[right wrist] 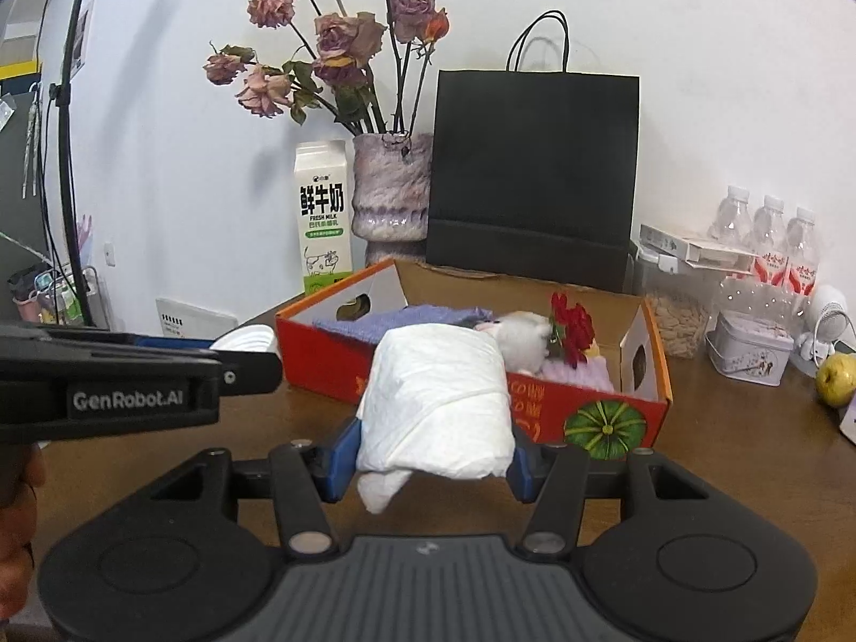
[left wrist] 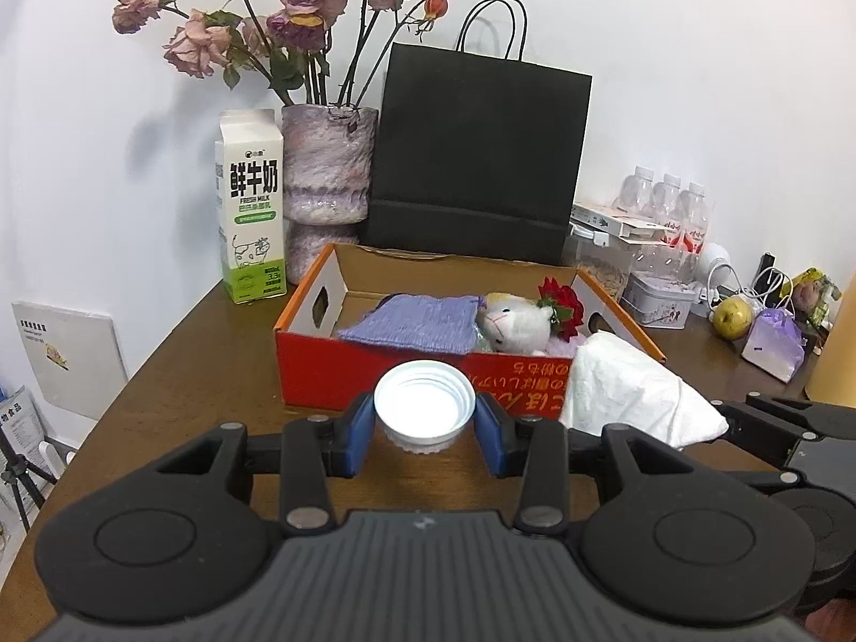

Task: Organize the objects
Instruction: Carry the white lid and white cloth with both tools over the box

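Observation:
My left gripper (left wrist: 424, 430) is shut on a white screw lid (left wrist: 424, 405), held open side up just in front of the red cardboard box (left wrist: 342, 377). My right gripper (right wrist: 434, 457) is shut on a white tissue bundle (right wrist: 436, 406), held in front of the same box (right wrist: 545, 412); the bundle also shows in the left wrist view (left wrist: 631, 390). Inside the box lie a purple knitted cloth (left wrist: 417, 321), a white plush toy (left wrist: 516, 326) and a red fabric rose (left wrist: 564, 302). The left gripper shows at the left of the right wrist view (right wrist: 243, 356).
On the brown table (left wrist: 203, 353) behind the box stand a milk carton (left wrist: 250, 208), a vase of dried roses (left wrist: 326, 171) and a black paper bag (left wrist: 476, 160). At the right are water bottles (left wrist: 669, 208), a tin (left wrist: 660, 302), a pear (left wrist: 734, 315) and a purple pouch (left wrist: 776, 345).

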The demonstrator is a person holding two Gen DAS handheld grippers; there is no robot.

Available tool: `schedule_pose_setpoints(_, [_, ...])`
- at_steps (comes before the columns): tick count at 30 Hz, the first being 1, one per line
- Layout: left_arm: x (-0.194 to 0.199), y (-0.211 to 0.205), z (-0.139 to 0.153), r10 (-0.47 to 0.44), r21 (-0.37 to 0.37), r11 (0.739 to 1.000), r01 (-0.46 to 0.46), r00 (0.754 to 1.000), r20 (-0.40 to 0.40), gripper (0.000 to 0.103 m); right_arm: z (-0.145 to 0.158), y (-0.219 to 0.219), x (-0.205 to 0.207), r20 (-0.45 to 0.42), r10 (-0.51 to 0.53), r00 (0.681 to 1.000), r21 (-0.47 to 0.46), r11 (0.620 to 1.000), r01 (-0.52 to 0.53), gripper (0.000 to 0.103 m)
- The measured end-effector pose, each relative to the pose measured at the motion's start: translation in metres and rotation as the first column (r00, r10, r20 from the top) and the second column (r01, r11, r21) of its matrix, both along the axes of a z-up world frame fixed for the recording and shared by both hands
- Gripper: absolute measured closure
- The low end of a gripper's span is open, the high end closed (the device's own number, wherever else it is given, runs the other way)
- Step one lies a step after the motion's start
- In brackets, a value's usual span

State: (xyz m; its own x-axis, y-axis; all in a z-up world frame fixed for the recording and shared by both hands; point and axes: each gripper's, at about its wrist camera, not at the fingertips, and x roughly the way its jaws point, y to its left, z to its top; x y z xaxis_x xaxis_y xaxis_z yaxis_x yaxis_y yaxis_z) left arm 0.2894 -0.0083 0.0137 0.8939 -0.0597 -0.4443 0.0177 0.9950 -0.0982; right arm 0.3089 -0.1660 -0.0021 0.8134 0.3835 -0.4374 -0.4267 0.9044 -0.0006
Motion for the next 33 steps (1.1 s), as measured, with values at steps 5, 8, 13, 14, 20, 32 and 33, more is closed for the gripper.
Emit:
schedule_pose_setpoints(5, [0.016, -0.001, 0.002, 0.008, -0.002, 1.000, -0.008, 1.000, 0.015, 0.062, 0.002, 0.004, 0.014, 0.010, -0.003, 1.000, 0.008, 1.000, 0.003, 0.050])
schedule_pose_setpoints(8, [0.025, 0.000, 0.004, 0.010, -0.010, 1.000, -0.010, 1.000, 0.019, 0.062, 0.000, 0.003, 0.025, 0.008, -0.010, 1.000, 0.023, 1.000, 0.009, 0.050])
schedule_pose_setpoints(13, [0.039, -0.001, 0.007, 0.014, -0.022, 1.000, -0.013, 0.999, 0.031, 0.062, 0.002, 0.000, 0.040, 0.013, -0.016, 1.000, 0.038, 0.999, 0.016, 0.050])
schedule_pose_setpoints(14, [0.042, -0.001, 0.008, 0.014, -0.025, 1.000, -0.013, 0.999, 0.034, 0.062, 0.003, -0.001, 0.042, 0.015, -0.017, 1.000, 0.044, 0.999, 0.016, 0.050])
schedule_pose_setpoints(20, [0.059, -0.001, 0.013, 0.018, -0.036, 0.999, -0.017, 0.999, 0.047, 0.062, 0.009, -0.004, 0.059, 0.034, -0.023, 0.999, 0.061, 0.998, 0.021, 0.050])
schedule_pose_setpoints(32, [0.095, 0.002, 0.023, 0.029, -0.046, 0.999, -0.026, 0.997, 0.078, 0.062, 0.011, -0.001, 0.096, 0.044, -0.026, 0.999, 0.071, 0.997, 0.023, 0.050])
schedule_pose_setpoints(33, [0.099, 0.002, 0.024, 0.028, -0.046, 0.999, -0.025, 0.996, 0.079, 0.062, 0.010, 0.001, 0.100, 0.042, -0.023, 0.999, 0.069, 0.997, 0.020, 0.050])
